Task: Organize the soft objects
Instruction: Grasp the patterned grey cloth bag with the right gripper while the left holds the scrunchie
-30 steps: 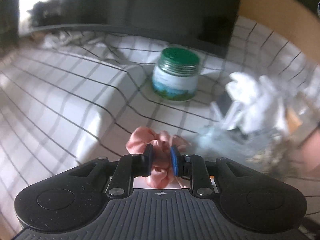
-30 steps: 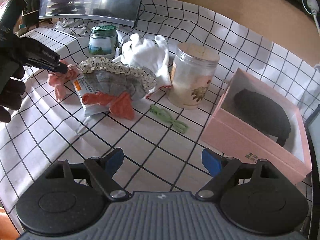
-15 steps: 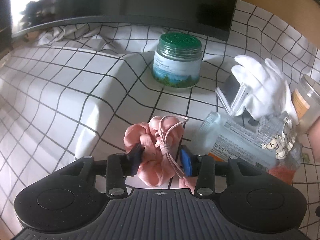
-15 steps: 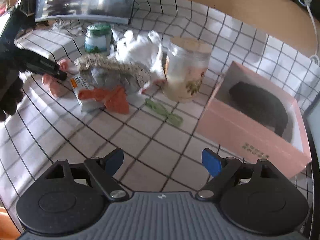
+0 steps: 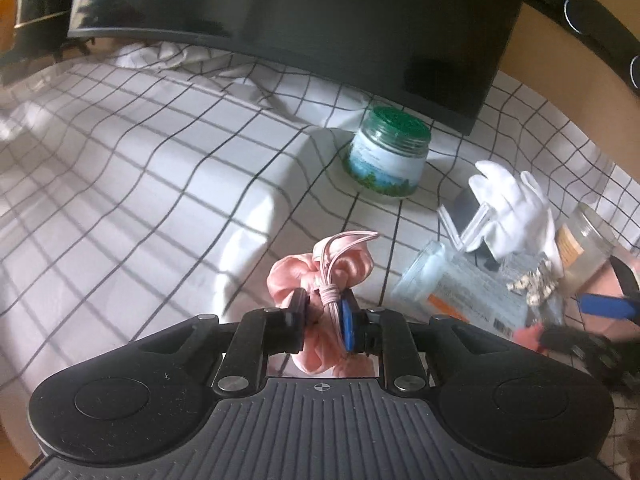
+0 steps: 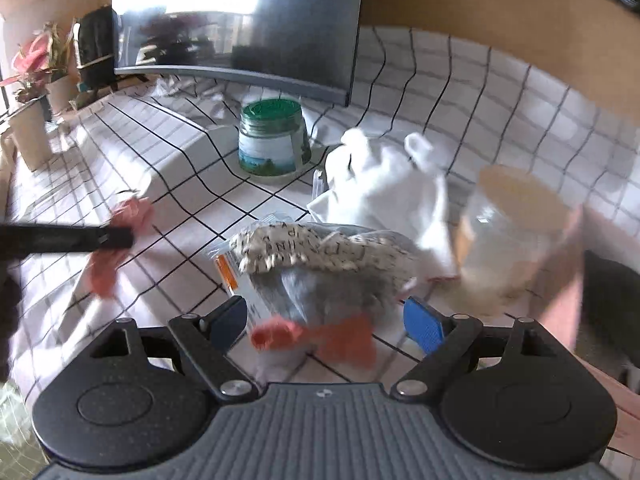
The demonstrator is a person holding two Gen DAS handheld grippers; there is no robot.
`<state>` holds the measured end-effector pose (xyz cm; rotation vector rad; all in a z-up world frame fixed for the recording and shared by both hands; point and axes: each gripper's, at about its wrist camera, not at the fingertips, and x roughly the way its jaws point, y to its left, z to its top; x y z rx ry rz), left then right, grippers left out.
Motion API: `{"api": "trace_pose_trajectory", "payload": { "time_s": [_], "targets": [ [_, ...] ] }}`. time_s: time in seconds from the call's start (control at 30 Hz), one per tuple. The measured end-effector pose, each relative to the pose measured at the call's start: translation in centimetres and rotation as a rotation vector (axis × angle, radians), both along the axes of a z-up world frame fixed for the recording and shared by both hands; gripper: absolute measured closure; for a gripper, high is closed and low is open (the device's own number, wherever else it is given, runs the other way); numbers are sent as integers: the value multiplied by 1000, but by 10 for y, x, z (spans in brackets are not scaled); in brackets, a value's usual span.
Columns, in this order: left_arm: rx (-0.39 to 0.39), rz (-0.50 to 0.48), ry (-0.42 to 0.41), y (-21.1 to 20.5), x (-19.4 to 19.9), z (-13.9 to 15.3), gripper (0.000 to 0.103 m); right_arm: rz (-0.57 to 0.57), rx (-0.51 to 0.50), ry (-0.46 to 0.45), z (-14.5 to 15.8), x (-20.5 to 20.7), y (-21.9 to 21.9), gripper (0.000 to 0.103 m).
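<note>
Your left gripper (image 5: pixel 323 314) closing, pinching pink satin scrunchie (image 5: pixel 320 268), crumpled, glossy, corded loop on top, your right gripper (image 6: pixel 326 322) spread wide, empty.

- Two grippers: left gripper (image 5: pixel 324 316), right gripper (image 6: pixel 326 322).
- One pink scrunchie (image 5: pixel 320 268), with one pink cord loop knotted on it.
- One green-lidded jar (image 6: pixel 274 138), toward the far edge of the checked tablecloth (image 5: pixel 140 184).
- One tall clear jar with a pale lid (image 6: pixel 516 236), toward the cloth's right edge.
- One white glove (image 6: pixel 384 196), between the two jars.
- One letter-patterned fabric piece (image 6: pixel 304 250), on one clear packet with an orange label (image 6: pixel 226 276).
- One orange-red fabric piece (image 6: pixel 320 338), at the near edge of the packet.
- One dark monitor (image 5: pixel 320 20), at the far edge.
- Plants in pots at the far left corner; number cannot be told.
</note>
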<state>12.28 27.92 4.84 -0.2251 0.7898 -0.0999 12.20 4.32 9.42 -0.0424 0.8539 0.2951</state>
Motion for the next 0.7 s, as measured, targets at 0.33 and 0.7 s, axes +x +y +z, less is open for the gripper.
{"api": "trace_pose_trajectory", "payload": {
  "time_s": [0.33, 0.7],
  "targets": [
    [-63, 4, -25, 18, -7, 12, 83, -18, 54, 113, -5, 39, 7, 84],
    [-28, -149, -264, -28, 45, 90, 83, 32, 51, -114, 99, 45, -10, 96]
  ]
}}
